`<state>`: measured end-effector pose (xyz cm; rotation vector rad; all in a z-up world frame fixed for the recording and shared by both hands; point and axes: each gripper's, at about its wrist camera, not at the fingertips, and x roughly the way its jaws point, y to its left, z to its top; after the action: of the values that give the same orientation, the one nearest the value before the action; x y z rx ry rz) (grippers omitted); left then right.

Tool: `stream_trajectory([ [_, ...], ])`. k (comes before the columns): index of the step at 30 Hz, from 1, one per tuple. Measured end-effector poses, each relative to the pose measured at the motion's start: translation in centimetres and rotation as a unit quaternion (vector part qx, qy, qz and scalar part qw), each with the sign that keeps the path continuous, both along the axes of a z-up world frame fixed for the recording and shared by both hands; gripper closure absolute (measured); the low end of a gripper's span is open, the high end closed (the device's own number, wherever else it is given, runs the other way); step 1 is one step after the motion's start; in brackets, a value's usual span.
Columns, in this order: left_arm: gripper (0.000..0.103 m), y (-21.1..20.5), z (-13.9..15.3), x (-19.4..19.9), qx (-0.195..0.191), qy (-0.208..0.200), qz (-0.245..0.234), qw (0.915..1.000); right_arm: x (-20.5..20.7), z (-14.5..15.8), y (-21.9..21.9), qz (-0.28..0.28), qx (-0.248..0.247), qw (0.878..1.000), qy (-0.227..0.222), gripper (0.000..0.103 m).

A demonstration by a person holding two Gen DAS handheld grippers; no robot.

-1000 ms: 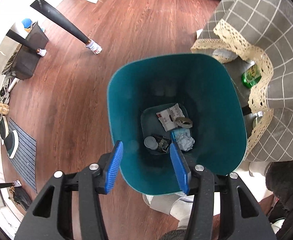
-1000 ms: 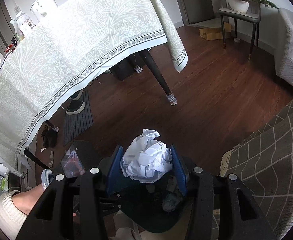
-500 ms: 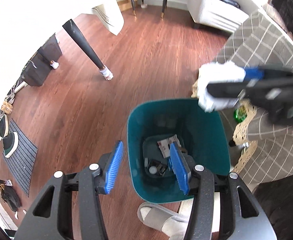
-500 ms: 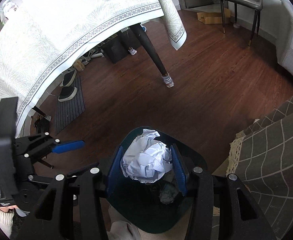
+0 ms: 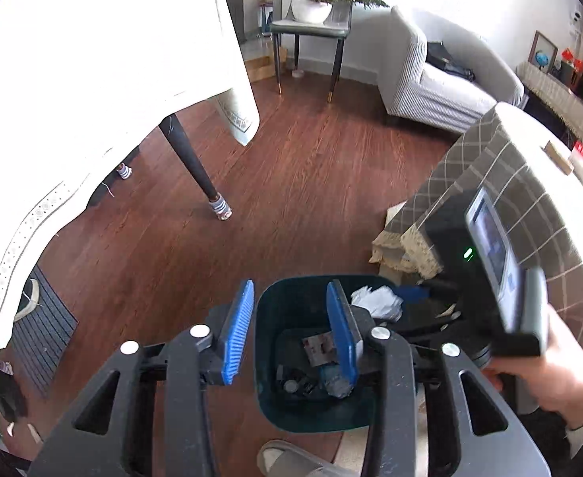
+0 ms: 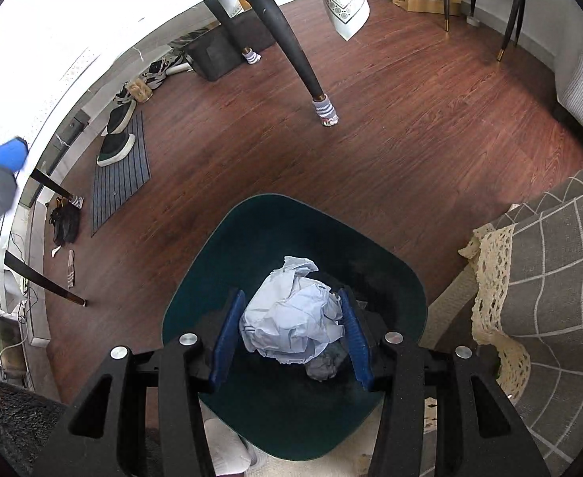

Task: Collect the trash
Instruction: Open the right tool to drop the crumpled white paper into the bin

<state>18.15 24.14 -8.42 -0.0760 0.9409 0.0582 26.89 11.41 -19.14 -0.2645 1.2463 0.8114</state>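
A teal trash bin (image 6: 196, 274) stands on the wooden floor with a printed card (image 5: 318, 350) and a grey wad (image 5: 336, 384) at its bottom. My right gripper (image 6: 291, 332) is shut on a crumpled white paper ball (image 6: 291, 320) and holds it just over the bin's mouth. The left wrist view shows that ball (image 5: 376, 301) at the bin's (image 5: 269, 389) far right rim. My left gripper (image 5: 289, 332) hangs high above the bin's left side. Its jaws are closing with nothing between them.
A dark table leg with a striped sock (image 5: 219, 208) stands left of the bin under a white tablecloth. A grey checked cloth with lace trim (image 6: 549, 262) hangs close on the right. A slipper (image 5: 287, 457) lies by the bin. A striped mat (image 6: 120, 177) holds shoes.
My left gripper rose away from the bin, tilted up toward the room, and its jaws narrowed. My right gripper came down over the bin with the paper ball.
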Motion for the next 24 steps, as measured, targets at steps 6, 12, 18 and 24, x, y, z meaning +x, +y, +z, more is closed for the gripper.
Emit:
stream_trajectory([
  [6,0.065,-0.5,2.4,0.3,-0.018,-0.034,0.008,0.9992,-0.8,-1.5,0.5,0.017,-0.016,1.0,0.007,0.054],
  [12,0.065,-0.9,5.5,-0.1,-0.031,-0.076,0.019,0.9965,-2.1,-3.6,1.0,0.037,-0.066,0.997,0.017,0.053],
  [18,0.065,-1.6,7.5,0.1,-0.052,-0.1,0.03,0.9932,-2.9,-4.3,-0.8,0.03,-0.069,0.997,0.022,0.044],
  [24,0.066,-3.3,9.5,0.4,-0.05,-0.121,0.025,0.9911,-3.7,-2.4,-2.7,0.035,-0.04,0.999,0.01,0.044],
])
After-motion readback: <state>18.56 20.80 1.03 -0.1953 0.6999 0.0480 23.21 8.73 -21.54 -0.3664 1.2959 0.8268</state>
